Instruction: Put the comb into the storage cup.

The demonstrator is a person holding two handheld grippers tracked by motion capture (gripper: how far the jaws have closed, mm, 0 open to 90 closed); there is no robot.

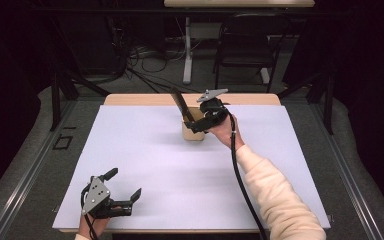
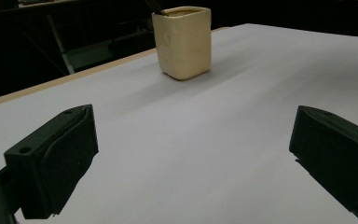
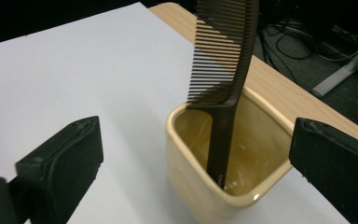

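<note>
The left gripper [image 1: 126,186] rests at the table's [image 1: 145,165] near edge, jaws wide on nothing. Farther off, the right gripper [image 1: 192,117] hangs at the cup [image 1: 192,132], jaws wide apart; the comb [image 3: 223,70] stands handle-down inside, untouched.

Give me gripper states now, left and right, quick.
Left gripper: open, holding nothing, above the white sheet.
Right gripper: open, holding nothing, at the cream cup; the black comb stands in the cup.
</note>
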